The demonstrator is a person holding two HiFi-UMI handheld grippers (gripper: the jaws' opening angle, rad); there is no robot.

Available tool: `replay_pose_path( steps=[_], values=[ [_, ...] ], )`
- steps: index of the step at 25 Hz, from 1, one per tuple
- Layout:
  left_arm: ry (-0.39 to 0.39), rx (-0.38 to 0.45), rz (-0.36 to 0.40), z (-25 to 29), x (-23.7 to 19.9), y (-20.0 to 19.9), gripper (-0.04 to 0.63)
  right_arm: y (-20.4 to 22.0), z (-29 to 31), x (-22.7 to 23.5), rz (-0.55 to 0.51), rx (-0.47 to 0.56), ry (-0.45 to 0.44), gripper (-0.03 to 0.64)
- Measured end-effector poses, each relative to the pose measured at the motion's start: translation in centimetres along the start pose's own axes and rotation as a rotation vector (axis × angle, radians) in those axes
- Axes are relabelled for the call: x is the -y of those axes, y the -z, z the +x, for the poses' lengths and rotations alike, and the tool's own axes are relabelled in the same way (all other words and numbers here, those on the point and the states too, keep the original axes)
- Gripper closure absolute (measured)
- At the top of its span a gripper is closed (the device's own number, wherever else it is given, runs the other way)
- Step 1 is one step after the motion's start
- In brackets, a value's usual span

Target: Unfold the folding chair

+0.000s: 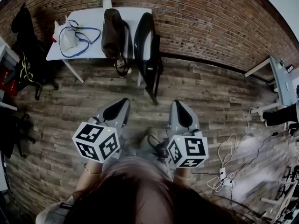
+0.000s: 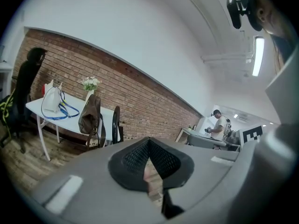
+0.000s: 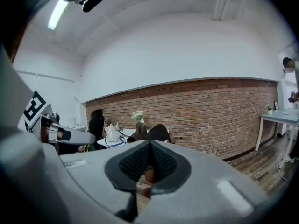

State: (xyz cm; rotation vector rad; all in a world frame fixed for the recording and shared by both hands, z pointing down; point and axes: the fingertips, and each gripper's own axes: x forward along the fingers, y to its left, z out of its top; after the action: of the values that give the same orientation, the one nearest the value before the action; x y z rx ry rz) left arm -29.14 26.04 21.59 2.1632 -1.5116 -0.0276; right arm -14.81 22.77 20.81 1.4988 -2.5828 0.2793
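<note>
Two grippers are nearest to us, the left gripper (image 1: 122,104) and the right gripper (image 1: 180,105), both closed on nothing. We should step closer and open them before we take the folding chair (image 1: 139,41), which leans folded against the white bench (image 1: 88,15). We count one chair, one bench, one brown bag (image 1: 111,29).

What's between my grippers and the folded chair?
Only bare wooden floor, as the head view shows. The left gripper and right gripper are both short of the chair, which stands folded at the table.
</note>
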Motion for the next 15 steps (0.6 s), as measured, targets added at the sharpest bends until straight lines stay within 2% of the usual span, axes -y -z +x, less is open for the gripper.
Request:
replay_pose_path(
  steps=[7,15],
  values=[
    [-0.016,-0.012,-0.005,2.1,-1.1,-0.4,0.595,0.1,2.2,1.4,0.024,-0.012,-0.004,0.623],
    [-0.024,-0.023,0.01,7.6,-1.3,-2.4,0.595,-0.7,6.1,5.2,0.051,-0.018,-0.012,0.623]
  ],
)
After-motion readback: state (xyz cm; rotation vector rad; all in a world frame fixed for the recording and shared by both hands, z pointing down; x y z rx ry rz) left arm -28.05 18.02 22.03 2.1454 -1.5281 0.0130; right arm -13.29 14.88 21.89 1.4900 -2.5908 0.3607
